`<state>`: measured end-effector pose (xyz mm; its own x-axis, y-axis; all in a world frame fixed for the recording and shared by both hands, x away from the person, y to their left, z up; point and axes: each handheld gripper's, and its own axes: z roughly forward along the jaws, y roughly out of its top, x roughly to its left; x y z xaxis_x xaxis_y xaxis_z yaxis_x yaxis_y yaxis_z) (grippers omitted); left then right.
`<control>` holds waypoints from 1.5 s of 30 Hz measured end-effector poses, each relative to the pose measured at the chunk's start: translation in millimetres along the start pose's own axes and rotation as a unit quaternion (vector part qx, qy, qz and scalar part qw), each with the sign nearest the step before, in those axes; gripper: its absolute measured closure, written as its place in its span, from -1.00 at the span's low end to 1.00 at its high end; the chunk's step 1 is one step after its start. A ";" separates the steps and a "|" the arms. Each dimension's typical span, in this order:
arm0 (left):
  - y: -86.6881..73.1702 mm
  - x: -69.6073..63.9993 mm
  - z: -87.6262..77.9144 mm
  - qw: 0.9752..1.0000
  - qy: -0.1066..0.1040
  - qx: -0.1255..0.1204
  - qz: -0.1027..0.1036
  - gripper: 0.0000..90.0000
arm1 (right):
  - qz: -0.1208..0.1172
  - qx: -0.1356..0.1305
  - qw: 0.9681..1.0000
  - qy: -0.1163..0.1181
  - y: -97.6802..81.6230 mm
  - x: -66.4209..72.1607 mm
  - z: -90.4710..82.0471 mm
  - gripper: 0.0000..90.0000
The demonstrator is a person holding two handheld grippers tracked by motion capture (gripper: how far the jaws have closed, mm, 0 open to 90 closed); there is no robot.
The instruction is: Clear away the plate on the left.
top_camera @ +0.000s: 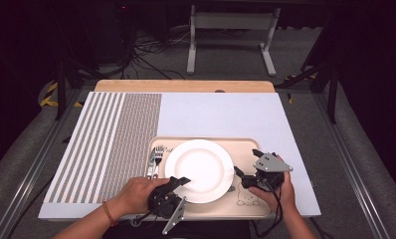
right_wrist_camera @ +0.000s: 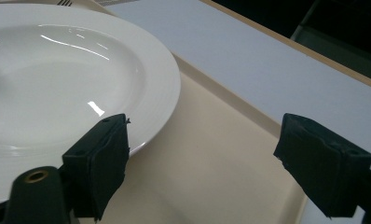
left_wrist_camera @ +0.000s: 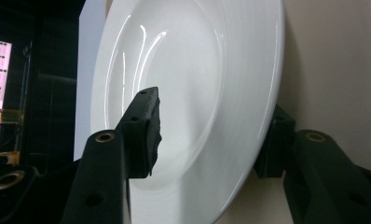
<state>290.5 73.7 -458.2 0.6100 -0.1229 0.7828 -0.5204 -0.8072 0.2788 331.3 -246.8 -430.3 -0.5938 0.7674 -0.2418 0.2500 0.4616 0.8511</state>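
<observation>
Forearms in from the near edge, and my left gripper [top_camera: 178,183] sits at the plate's [top_camera: 200,170] near-left rim, one jaw above it and one below. Those jaws are parted and loose around the rim, not pinching it; in the left gripper view the upper pad [left_wrist_camera: 146,128] stands off the white surface. So the plate is let go, resting flat in the middle of the tray [top_camera: 243,145], which lies along the near edge of the tabletop. Fork [top_camera: 157,158] lies just beside the plate, on the tray's left side.

My right gripper [top_camera: 247,164] hangs wide open at the plate's right rim, one pad [right_wrist_camera: 102,161] over the lip, gripping nothing.

To do this release cleanly, I reckon I should open the left wider first, then slide straight back and low, so the lower jaw doesn't lift the rim or nudge the plate into the fork.
</observation>
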 end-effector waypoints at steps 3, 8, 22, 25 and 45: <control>-1.4 0.5 -3.8 1.000 0.001 0.005 -0.007 0.02 | 0.000 0.001 1.000 0.001 -0.2 0.1 -0.1 -0.62; -4.9 3.1 -7.9 1.000 0.001 0.001 -0.009 -0.08 | -0.001 0.002 1.000 0.001 -0.4 -0.5 0.0 -0.62; -15.1 14.5 -15.5 0.999 -0.013 0.003 -0.050 -0.40 | -0.003 0.004 1.000 0.004 -0.3 0.8 1.2 -0.62; -16.0 14.8 -16.0 0.998 -0.007 0.004 -0.057 -0.50 | -0.002 0.004 1.000 0.004 -0.3 0.6 1.2 -0.62; -34.5 21.5 -28.5 0.995 -0.014 0.002 -0.103 -0.67 | -0.001 0.007 1.000 0.008 -0.4 2.7 2.4 -0.62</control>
<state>304.6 115.4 -435.2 0.7199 0.0288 0.6934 -0.3807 -0.8191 0.4293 331.4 -243.9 -432.5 -0.6058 0.7596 -0.2365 0.2586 0.4691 0.8444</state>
